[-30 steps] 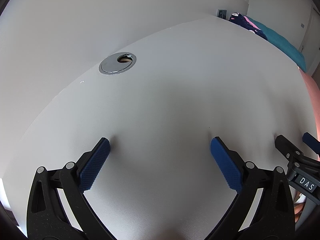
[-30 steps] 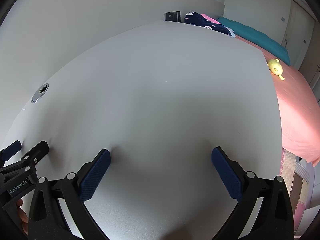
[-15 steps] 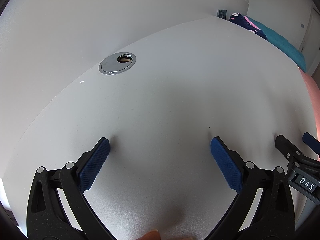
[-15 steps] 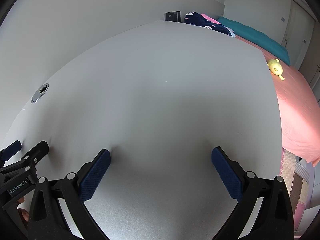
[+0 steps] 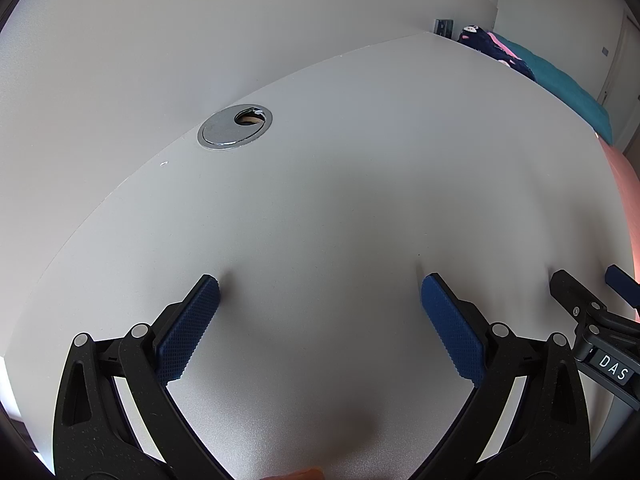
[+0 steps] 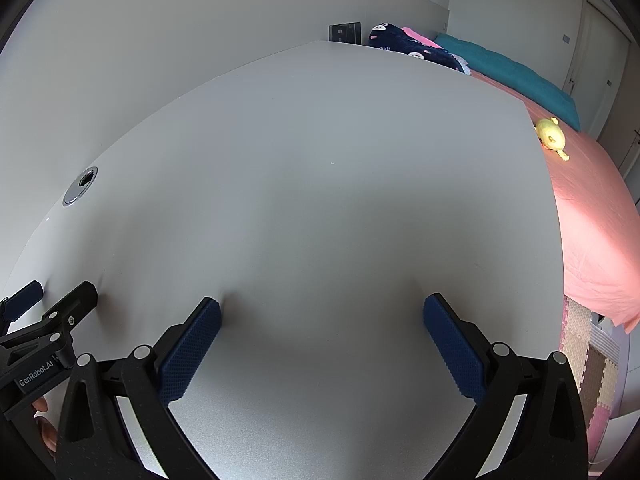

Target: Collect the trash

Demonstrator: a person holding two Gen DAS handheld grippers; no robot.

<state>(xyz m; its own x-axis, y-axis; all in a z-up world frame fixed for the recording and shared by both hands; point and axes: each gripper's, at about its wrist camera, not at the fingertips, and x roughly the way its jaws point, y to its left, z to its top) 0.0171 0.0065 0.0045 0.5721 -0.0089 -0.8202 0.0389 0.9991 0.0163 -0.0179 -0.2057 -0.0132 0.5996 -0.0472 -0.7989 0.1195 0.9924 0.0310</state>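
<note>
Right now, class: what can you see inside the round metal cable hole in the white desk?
In the cable hole, a silver cover hides most of the opening. Through the small gap something tan shows, unidentifiable. Whatever lies below the desk is hidden.

The table (image 6: 320, 184) is seen as plain pale grey, with a chrome-silver grommet (image 5: 235, 126) set in it. The left gripper (image 5: 320, 284) and the right gripper (image 6: 321, 307) are black, and their pads (image 5: 188, 328) are dark blue with a fine knurled grid. The bedsheet (image 6: 588, 216) is coloured salmon pink, the blanket (image 6: 508, 74) teal. A navy pillow (image 6: 416, 50) is patterned with white and pink figures. A yellow toy (image 6: 551, 134) is shown. The floor mat (image 6: 592, 360) is chequered beige, brown and pink.
</note>
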